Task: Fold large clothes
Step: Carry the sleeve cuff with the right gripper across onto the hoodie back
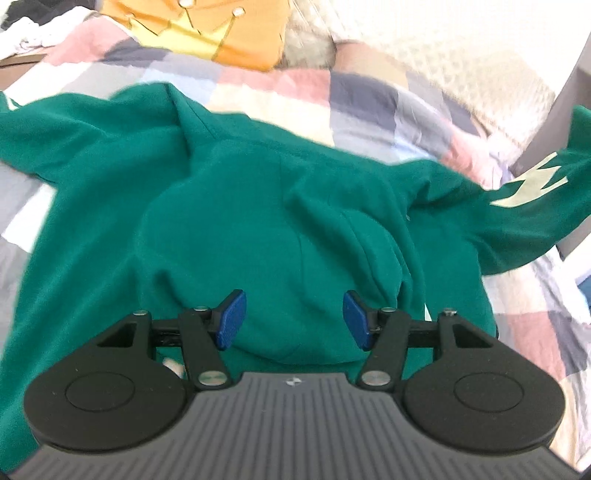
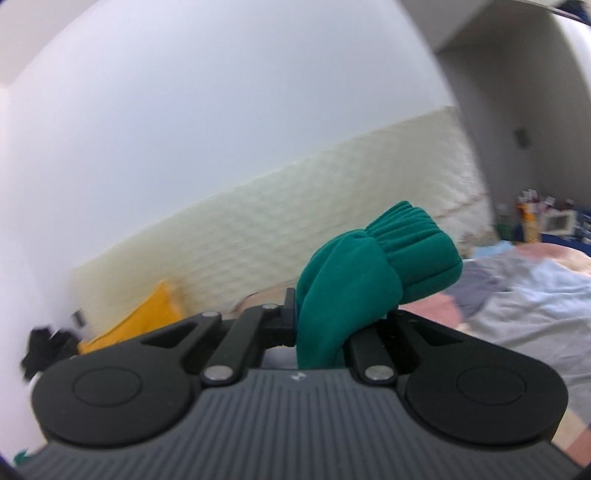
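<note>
The green sweatshirt [image 1: 229, 206] lies rumpled on the bed [image 1: 388, 107]; the right gripper [image 2: 332, 325] pinches its sleeve cuff [image 2: 406, 251] aloft, likely to straighten it, while the left gripper [image 1: 294, 320] hovers, fingers spread

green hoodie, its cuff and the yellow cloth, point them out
green hoodie [image 1: 229, 206], left wrist view, on the body fabric
cuff [image 2: 417, 236], right wrist view, on the ribbed end
yellow cloth [image 1: 236, 33], left wrist view, on its middle
</note>
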Available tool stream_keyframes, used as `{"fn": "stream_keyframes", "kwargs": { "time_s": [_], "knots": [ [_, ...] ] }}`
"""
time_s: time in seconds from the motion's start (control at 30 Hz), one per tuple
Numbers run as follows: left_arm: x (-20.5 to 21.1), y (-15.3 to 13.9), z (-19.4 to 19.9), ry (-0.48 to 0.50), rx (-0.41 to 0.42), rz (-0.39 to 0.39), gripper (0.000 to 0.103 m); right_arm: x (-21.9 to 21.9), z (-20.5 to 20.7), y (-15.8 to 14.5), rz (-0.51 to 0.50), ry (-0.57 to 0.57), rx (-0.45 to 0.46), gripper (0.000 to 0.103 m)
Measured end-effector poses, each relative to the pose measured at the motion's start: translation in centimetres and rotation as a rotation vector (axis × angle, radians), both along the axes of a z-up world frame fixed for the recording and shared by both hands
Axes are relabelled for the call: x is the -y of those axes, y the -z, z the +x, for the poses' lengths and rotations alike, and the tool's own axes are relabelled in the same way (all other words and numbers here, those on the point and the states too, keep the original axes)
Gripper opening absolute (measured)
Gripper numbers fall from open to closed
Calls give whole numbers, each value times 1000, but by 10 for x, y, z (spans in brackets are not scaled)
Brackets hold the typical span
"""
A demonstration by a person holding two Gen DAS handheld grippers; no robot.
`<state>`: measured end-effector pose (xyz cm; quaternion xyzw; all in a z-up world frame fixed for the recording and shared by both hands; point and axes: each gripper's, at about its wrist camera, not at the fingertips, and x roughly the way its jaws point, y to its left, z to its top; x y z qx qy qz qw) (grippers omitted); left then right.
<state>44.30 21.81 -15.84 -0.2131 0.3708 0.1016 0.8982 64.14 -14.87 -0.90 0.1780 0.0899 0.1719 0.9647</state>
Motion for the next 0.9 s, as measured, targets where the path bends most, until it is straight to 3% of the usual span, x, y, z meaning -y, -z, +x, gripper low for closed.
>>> {"fn": "stream_keyframes", "kwargs": {
  "time_s": [0.5, 0.7, 0.9],
  "knots": [
    [-88, -19, -76, -122, 138, -144, 64, -182, -115, 15, -177, -320, 43, 9],
    [-116, -19, -96, -155, 171, -185, 64, -228, -156, 53, -259, -406, 11, 9],
    [-134, -15, -106, -186, 175, -225, 64, -266, -186, 110, -381, -486, -67, 9]
  ]
}}
